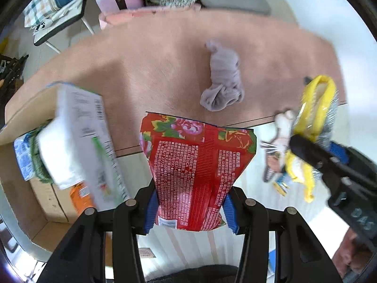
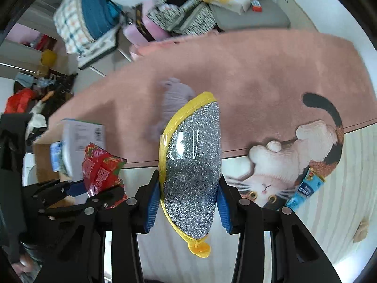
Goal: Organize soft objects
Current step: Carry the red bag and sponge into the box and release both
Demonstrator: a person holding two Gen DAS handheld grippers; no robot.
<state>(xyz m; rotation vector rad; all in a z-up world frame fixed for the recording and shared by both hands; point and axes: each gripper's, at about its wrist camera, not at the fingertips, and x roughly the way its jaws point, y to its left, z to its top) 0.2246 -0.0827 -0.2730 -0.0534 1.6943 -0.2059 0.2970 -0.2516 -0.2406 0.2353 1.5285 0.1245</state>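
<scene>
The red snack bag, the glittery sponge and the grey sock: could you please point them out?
red snack bag (image 1: 195, 165), left wrist view, printed back panel.
glittery sponge (image 2: 193, 165), right wrist view, silver face.
grey sock (image 1: 223, 77), left wrist view, bunched middle.

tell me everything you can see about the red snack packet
The red snack packet is a glossy, crinkled foil-like bag with a pink-and-green floral band, white printed text and a barcode. The left claw pinches it between blue pads, clear of the pink rug, near a cardboard box.
</scene>
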